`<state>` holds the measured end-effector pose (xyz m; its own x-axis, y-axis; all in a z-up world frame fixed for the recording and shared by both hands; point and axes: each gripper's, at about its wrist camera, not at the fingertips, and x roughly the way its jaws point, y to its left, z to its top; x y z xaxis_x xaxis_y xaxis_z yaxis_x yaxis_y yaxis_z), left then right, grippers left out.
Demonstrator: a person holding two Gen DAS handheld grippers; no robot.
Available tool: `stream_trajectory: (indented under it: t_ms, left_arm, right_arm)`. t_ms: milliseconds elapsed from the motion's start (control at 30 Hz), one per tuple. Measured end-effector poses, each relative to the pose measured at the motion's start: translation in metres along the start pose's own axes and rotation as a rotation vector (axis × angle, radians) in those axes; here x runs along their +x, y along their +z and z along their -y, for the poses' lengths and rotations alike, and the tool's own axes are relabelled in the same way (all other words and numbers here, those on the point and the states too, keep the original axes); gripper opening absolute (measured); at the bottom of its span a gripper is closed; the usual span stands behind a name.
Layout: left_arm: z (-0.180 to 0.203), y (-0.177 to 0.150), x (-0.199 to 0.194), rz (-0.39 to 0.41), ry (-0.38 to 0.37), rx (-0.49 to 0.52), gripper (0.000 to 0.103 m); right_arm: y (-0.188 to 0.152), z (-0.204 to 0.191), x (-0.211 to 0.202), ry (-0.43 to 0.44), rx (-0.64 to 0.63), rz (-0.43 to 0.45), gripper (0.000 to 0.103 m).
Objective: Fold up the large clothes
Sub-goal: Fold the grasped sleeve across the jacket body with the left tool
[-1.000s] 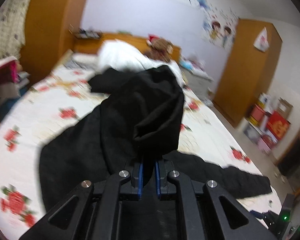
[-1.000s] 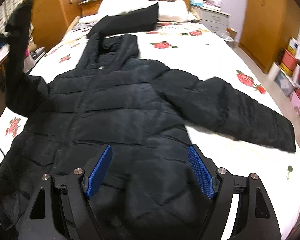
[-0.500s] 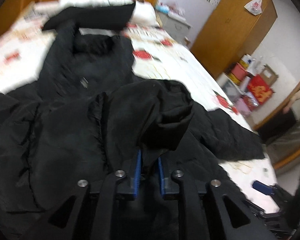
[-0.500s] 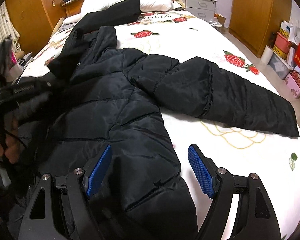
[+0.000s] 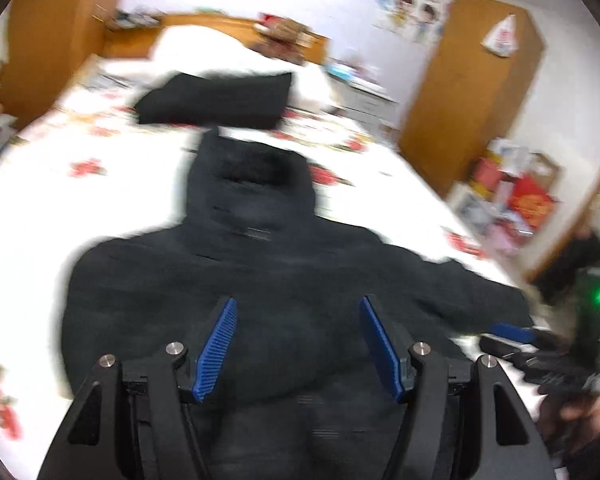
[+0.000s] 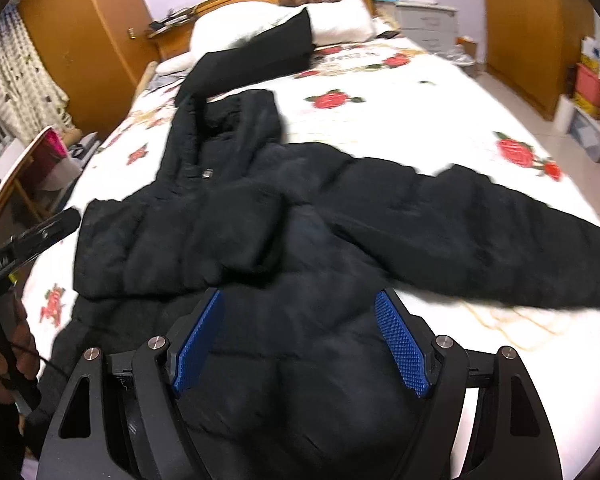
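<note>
My left fingers (image 5: 296,344) are opening, blue pads wide apart, nothing pressed between them; the black jacket (image 5: 284,280) lies under and ahead of them on the bed (image 5: 100,200). My right fingers (image 6: 300,344) stand wide open too, gripping nothing, hovering over the jacket's lower body. Ahead and left of the right fingers, one sleeve (image 6: 172,248) lies folded across the chest. The other sleeve (image 6: 480,240) stretches out to the right of them, flat on the flowered sheet. Hood (image 6: 228,128) is straight ahead, past both pairs. Another black garment (image 6: 256,56) lies beyond the hood against the white pillow (image 6: 340,20). Left view blurred.
</note>
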<state>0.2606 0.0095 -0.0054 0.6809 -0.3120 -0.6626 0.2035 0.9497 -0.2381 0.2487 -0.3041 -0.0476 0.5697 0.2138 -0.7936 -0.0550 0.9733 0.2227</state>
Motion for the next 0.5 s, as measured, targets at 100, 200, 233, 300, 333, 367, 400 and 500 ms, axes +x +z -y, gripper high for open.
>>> stream_trajectory:
  t_ms: [100,200,233,300,333,367,400,500]
  left_arm:
    - [-0.058,-0.004,-0.005,-0.008,0.126,-0.076,0.065]
    - [-0.11,-0.009,0.003,-0.032,0.196,-0.176,0.052]
    - [-0.122,-0.012,0.008,-0.042,0.204,-0.199,0.051]
    - [-0.134,-0.017,0.021,-0.061,0.202,-0.221,0.05]
    - [-0.135,-0.021,0.026,-0.067,0.191,-0.223,0.05]
    - [-0.133,-0.024,0.033,-0.072,0.181,-0.217,0.05]
    - [-0.129,-0.026,0.04,-0.079,0.175,-0.201,0.05]
    - [-0.123,-0.037,0.062,-0.119,0.165,-0.159,0.05]
  right_arm:
    - [0.015,-0.01,0.036,0.041,0.018,-0.053,0.078]
    - [0.03,-0.017,0.087,0.073,0.053,-0.131,0.065]
    - [0.033,-0.018,0.102,0.078,0.071,-0.164,0.039]
    - [0.034,-0.019,0.119,0.082,0.099,-0.185,0.008]
    - [0.035,-0.019,0.118,0.088,0.098,-0.171,0.005]
    - [0.034,-0.019,0.115,0.07,0.094,-0.145,0.005]
    - [0.033,-0.016,0.112,0.054,0.092,-0.132,0.004]
    - [0.024,0.008,0.113,0.001,0.142,-0.136,0.004]
